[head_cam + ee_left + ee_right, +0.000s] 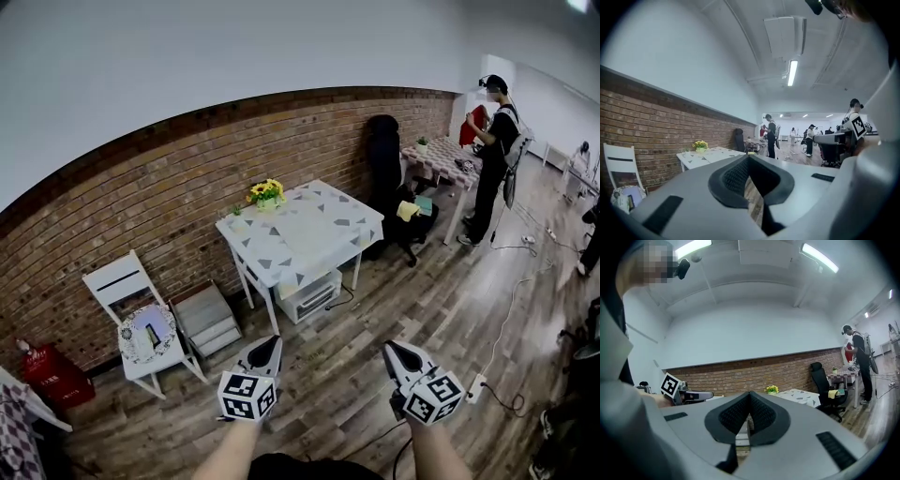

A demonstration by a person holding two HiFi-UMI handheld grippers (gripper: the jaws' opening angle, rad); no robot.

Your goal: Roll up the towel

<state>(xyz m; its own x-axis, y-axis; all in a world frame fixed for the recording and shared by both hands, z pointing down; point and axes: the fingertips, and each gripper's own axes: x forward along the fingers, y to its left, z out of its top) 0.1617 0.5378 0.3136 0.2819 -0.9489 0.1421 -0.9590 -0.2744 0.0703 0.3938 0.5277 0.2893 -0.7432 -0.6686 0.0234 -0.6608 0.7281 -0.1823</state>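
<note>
No towel can be made out in any view. My left gripper point(269, 343) and right gripper point(391, 348) are held side by side in the air over the wooden floor, both pointing roughly level toward a white table point(309, 234) with grey triangles. Both are shut with nothing between the jaws: in the left gripper view point(749, 157) and the right gripper view point(750, 393) the black pads meet at the tips. A pot of yellow flowers point(266, 193) stands at the table's far left corner. The table is well ahead of both grippers.
A white chair point(127, 292) and a grey step stool point(208, 321) stand by the brick wall at the left. A white box point(311, 295) sits under the table. A black office chair point(384, 164), another table and a standing person point(492, 164) are at the right. Cables point(506, 328) cross the floor.
</note>
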